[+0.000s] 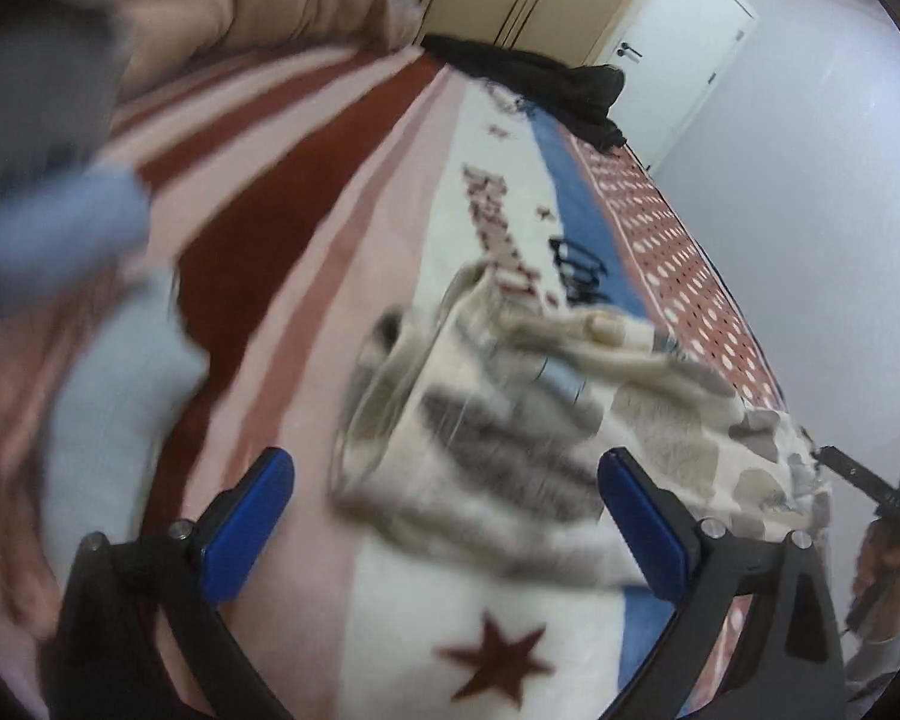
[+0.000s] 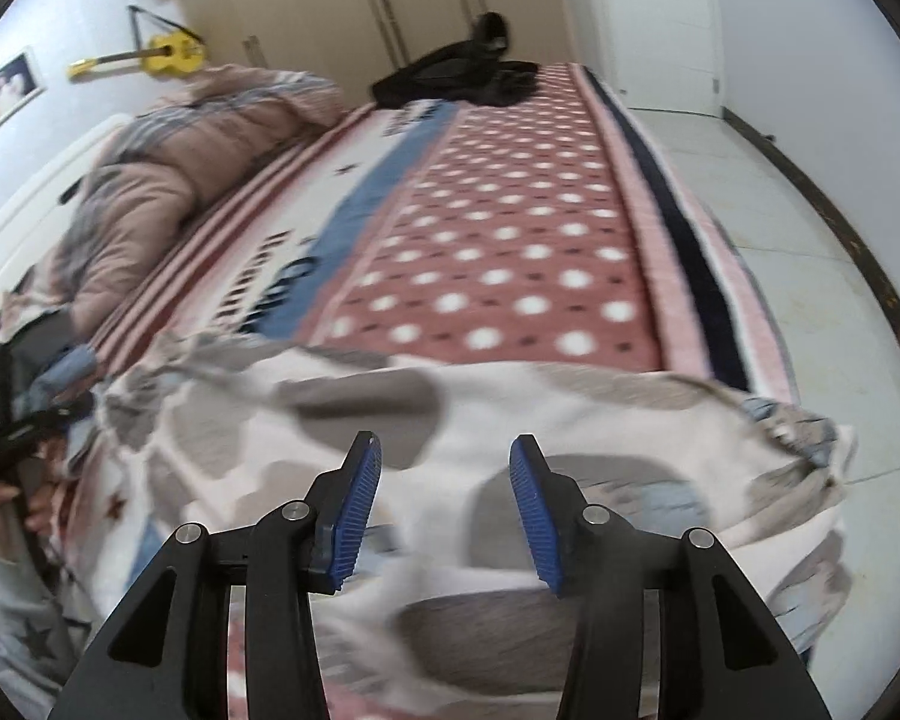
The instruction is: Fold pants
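Fingers of both grippers stand apart with nothing between them. The right gripper hovers directly over the pants, whose pale cloth with grey blotches fills the lower half of its view. The left gripper sees the same pants ahead and slightly to its right, bunched and rumpled.

From the right wrist view the garment's long axis runs across the bed, left to right, with one crumpled end draped near the bed's outer edge, close to the floor. The right gripper looks nearer to the cloth, so it seems the likelier one to pinch first; the left would have to reach across to its own end. Blur hides where waistband and hems lie.

Beyond the pants the bedspread lies open, giving room to spread and fold; a quilt and dark clothing sit well apart at the far end.
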`<state>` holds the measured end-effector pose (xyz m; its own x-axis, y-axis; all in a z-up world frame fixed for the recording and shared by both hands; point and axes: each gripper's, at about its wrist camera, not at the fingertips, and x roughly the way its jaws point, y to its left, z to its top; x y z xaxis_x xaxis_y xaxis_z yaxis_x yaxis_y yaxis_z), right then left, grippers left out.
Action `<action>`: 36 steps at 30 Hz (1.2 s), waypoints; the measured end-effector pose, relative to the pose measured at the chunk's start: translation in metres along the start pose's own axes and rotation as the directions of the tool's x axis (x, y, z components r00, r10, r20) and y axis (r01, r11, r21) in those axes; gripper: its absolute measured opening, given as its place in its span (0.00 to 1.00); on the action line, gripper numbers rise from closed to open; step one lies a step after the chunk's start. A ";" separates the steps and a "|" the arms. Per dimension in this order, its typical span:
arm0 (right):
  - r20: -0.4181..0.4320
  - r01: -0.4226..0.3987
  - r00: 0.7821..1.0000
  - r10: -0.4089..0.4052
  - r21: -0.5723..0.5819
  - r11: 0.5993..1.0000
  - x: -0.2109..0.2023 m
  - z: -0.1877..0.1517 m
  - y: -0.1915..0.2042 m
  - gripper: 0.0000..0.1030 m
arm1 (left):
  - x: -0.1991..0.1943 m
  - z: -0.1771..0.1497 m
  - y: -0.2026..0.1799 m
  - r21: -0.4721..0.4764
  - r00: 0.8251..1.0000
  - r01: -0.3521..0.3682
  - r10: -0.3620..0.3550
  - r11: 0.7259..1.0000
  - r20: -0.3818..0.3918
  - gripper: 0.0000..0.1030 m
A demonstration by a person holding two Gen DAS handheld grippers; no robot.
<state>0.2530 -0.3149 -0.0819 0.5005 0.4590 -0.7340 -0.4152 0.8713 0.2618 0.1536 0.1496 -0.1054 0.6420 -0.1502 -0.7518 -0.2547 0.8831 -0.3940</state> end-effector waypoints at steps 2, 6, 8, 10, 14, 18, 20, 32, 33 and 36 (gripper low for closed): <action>0.000 -0.018 1.000 0.018 -0.014 1.000 0.000 -0.004 0.014 0.39 | 0.006 -0.008 0.008 -0.039 0.998 0.056 -0.057 0.998 -0.031 0.97; -0.004 -0.044 0.999 0.044 -0.027 0.999 0.002 -0.007 0.031 0.39 | 0.021 -0.014 0.006 -0.067 0.994 0.091 -0.094 0.994 -0.047 0.97; -0.001 -0.040 0.999 0.040 -0.036 0.999 0.001 -0.006 0.035 0.39 | 0.030 -0.009 -0.001 -0.067 0.989 0.132 -0.136 0.989 -0.052 0.97; 0.003 -0.038 0.999 0.038 -0.036 0.999 0.000 -0.006 0.035 0.39 | 0.041 -0.002 -0.005 -0.077 0.990 0.128 -0.132 0.989 -0.054 0.95; 0.008 -0.031 0.999 0.031 -0.036 0.999 -0.002 -0.007 0.030 0.39 | 0.055 0.009 -0.015 -0.082 0.996 0.080 -0.083 0.993 -0.034 0.59; -0.002 -0.021 1.000 0.021 -0.038 0.999 0.000 -0.009 0.026 0.39 | 0.062 0.014 -0.025 -0.057 0.998 0.042 -0.044 0.997 -0.034 0.21; -0.003 -0.018 1.000 0.018 -0.039 0.999 -0.001 -0.009 0.025 0.39 | 0.060 0.016 -0.028 -0.043 1.000 0.026 -0.027 0.999 -0.016 0.14; 0.016 -0.001 1.000 0.001 -0.034 0.999 -0.014 -0.012 0.024 0.39 | 0.008 0.039 -0.017 0.028 0.982 -0.105 0.099 0.994 0.160 0.10; 0.019 0.002 1.000 -0.001 -0.035 0.999 -0.015 -0.012 0.024 0.39 | 0.005 0.041 -0.018 0.033 0.980 -0.115 0.108 0.993 0.169 0.10; 0.021 0.000 1.000 0.001 -0.030 1.000 -0.018 -0.011 0.024 0.39 | -0.008 0.048 -0.010 0.006 0.972 -0.122 0.118 0.993 0.202 0.09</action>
<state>0.2255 -0.3045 -0.0691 0.5163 0.4631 -0.7204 -0.4380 0.8657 0.2426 0.1860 0.1629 -0.0703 0.7402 0.0482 -0.6706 -0.3270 0.8973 -0.2965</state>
